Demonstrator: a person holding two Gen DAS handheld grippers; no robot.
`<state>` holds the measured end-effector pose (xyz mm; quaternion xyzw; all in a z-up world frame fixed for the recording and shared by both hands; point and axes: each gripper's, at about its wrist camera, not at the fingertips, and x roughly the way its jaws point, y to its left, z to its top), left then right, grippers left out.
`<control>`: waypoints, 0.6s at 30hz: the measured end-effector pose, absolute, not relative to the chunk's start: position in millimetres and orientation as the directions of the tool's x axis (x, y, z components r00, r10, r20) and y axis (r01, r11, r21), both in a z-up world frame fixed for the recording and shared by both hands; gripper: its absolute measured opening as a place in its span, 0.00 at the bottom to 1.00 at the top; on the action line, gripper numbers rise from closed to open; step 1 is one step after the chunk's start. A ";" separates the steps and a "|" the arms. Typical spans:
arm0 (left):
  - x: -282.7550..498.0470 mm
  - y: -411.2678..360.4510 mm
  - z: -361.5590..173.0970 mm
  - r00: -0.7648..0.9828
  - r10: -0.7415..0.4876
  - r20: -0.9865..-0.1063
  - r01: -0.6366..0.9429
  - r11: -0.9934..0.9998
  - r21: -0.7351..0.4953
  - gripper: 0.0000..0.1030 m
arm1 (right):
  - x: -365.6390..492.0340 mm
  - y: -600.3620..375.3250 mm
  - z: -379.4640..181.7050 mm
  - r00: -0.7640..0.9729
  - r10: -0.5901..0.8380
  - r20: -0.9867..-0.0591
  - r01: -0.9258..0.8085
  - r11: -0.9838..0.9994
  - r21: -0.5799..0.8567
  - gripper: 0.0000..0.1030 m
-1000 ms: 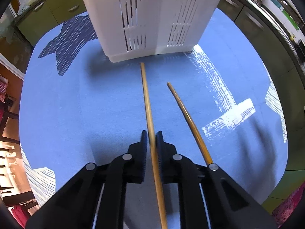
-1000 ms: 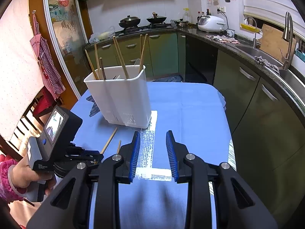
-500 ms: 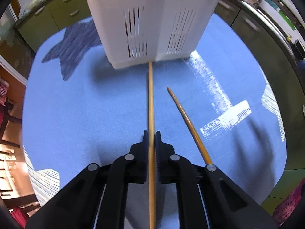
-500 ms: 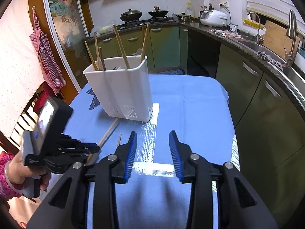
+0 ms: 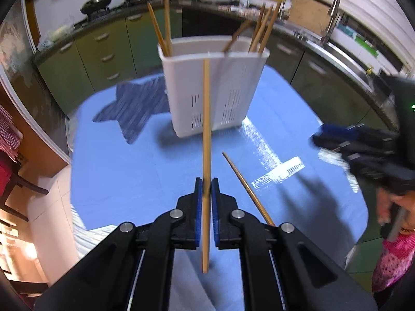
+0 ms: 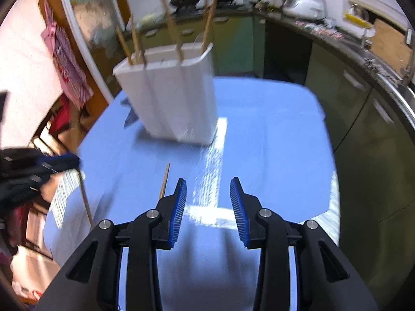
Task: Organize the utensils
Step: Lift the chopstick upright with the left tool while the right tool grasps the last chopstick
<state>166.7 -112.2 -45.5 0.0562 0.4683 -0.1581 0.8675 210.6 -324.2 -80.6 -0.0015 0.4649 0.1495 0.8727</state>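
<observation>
Presently the left gripper (image 5: pixel 205 190) is clamped on a chopstick (image 5: pixel 206 140), held clear of the blue cloth (image 5: pixel 129 171) before the white holder (image 5: pixel 223 88). Right gripper (image 6: pixel 208 202) gapes partly, empty; second chopstick (image 5: pixel 246 189) lies on the cloth.

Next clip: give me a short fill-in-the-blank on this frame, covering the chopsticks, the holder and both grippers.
1. The left gripper is shut on one ____.
2. A second chopstick lies loose on the ____ tablecloth.
3. The white holder stands upright and already has several ____ sticking out of its top.
4. The fingers of the right gripper stand apart with ____ between them.

Missing words: chopstick; blue; chopsticks; nothing
</observation>
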 end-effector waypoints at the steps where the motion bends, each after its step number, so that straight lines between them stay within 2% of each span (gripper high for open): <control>1: 162.2 -108.6 -40.3 0.523 -0.226 -0.822 0.328 0.943 -0.051 0.07 | 213.4 -318.5 -85.9 0.501 0.264 -0.824 -0.274 0.952 0.138 0.34; 8: 131.1 -88.6 -12.8 0.582 -0.253 -0.773 0.337 0.940 -0.054 0.07 | 235.5 -272.9 -120.6 0.347 0.293 -0.891 -0.345 0.923 0.169 0.34; 18: 115.4 -78.7 -3.0 0.604 -0.277 -0.747 0.357 0.932 -0.058 0.07 | 257.2 -212.0 -165.9 0.201 0.156 -0.967 -0.386 0.920 0.068 0.33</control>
